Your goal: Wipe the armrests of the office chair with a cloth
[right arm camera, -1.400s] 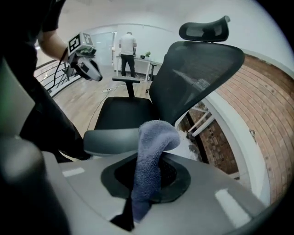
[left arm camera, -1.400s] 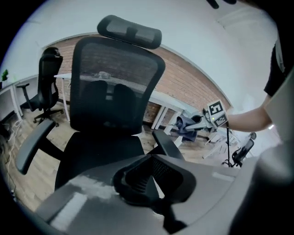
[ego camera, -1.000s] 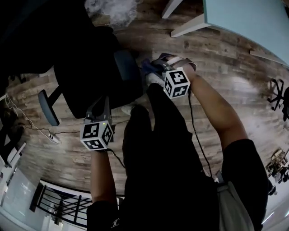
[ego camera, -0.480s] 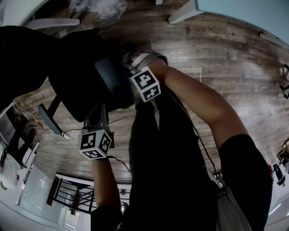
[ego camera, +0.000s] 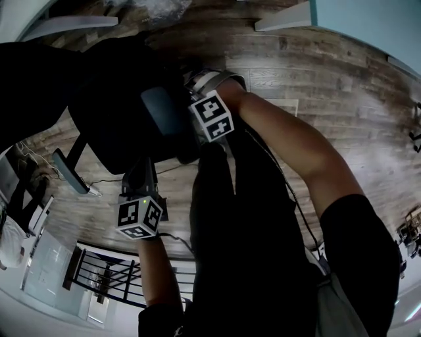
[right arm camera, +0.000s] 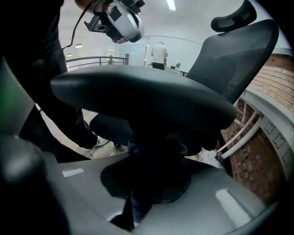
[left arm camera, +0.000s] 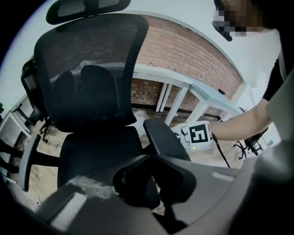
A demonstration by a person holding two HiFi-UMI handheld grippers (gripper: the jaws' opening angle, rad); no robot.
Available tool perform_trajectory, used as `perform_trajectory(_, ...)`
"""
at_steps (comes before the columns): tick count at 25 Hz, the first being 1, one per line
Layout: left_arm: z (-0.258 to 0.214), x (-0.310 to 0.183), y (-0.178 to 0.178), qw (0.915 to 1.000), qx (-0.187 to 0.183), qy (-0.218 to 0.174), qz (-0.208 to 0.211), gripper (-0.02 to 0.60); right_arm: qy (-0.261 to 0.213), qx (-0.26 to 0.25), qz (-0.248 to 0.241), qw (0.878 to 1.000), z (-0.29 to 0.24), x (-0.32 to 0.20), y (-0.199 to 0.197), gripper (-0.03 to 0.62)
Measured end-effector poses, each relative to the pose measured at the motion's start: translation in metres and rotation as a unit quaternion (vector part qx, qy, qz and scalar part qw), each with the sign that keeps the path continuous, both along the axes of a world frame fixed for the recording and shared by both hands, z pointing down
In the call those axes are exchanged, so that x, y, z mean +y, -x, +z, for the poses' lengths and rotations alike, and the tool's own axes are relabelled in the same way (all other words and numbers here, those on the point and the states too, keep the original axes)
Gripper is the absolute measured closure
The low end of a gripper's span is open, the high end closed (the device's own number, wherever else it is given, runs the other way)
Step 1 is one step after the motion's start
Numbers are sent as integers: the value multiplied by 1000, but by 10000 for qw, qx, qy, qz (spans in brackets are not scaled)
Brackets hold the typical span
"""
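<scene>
Jaws of the right gripper [right arm camera: 146, 181] are closed on a dark blue cloth [right arm camera: 156, 149], which is bunched in the round recess between them, with one fold running down through the narrow slit below. The cloth sits directly under the pad of the near armrest [right arm camera: 138, 98] and presses against its underside and stem. Jaws of the left gripper [left arm camera: 154, 181] are drawn together, with only a thin dark gap between them, and nothing is seen in their grip. A pale, fuzzy scuff marks one jaw face. The left gripper is held in front of the seat [left arm camera: 98, 151] of the office chair [left arm camera: 92, 64], facing the mesh backrest and the headrest [left arm camera: 87, 9]; whether it touches the seat edge cannot be determined. In the left gripper view the near armrest stands at the right of the seat, with the right gripper just beyond it. The far armrest [left arm camera: 27, 156] is on the opposite side, well apart from both grippers. In the head view the right gripper is at the outer side of the near armrest pad, and the person's dark trousers [ego camera: 237, 217] are just beside the chair. The chair stands on a wood-plank floor [ego camera: 316, 85]. A white desk [left arm camera: 183, 80] and a brick wall [left arm camera: 183, 50] lie behind it. A railing [right arm camera: 92, 59] and a distant person [right arm camera: 159, 50] in a white top appear in the right gripper view.
</scene>
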State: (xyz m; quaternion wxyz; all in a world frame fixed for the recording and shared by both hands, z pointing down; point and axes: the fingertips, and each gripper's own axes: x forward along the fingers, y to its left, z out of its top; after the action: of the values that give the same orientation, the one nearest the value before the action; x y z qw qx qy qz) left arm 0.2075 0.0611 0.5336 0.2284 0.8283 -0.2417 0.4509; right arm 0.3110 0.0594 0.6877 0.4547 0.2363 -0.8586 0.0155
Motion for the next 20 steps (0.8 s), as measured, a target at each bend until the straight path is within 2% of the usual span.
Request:
perform_trajectory(9, 14, -18, 8, 9998, -34, -17, -205, 577, 378, -535, -366, 9972, 16, -1, -2, 531)
perform_trajectory(13, 12, -21, 8, 9998, -54, -1, -179, 577, 514, -724, -364, 9954, 13, 2, -4, 541)
perform_trajectory(17, 12, -29, 14, 9997, -95, -1, -225, 577, 371, -684, -100, 9969, 9, -18, -12, 546)
perform_trajectory(20, 14, -34, 19, 9995, -132, 9, -299, 576, 420, -513, -126, 9977, 20, -31, -8, 546)
